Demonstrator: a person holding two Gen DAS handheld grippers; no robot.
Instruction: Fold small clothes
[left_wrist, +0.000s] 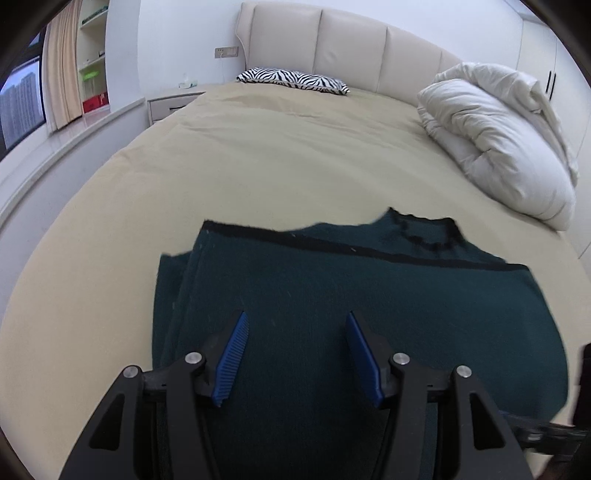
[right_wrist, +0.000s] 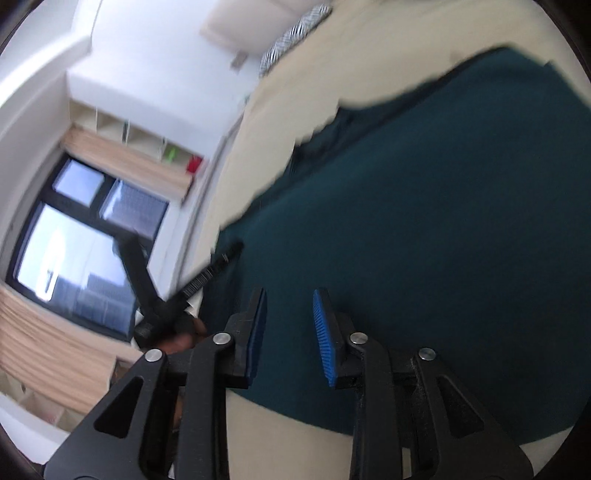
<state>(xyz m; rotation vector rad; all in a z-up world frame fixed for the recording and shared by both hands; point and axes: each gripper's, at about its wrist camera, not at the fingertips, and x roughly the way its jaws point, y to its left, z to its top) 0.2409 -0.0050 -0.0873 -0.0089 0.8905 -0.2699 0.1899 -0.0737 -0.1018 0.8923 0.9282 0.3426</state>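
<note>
A dark teal garment lies flat on the beige bed sheet, partly folded, with a black-trimmed edge running across its far side. My left gripper hovers over the garment's near part, its blue pads wide apart with nothing pinched between them. In the blurred, tilted right wrist view the same garment fills the right half. My right gripper sits over its near edge with a narrow gap between the pads and no cloth in it. The left gripper's finger shows at the garment's left edge, held by a hand.
A bundled white duvet lies at the bed's far right. A zebra-print pillow rests by the padded headboard. A nightstand and a low white ledge run along the left under a window.
</note>
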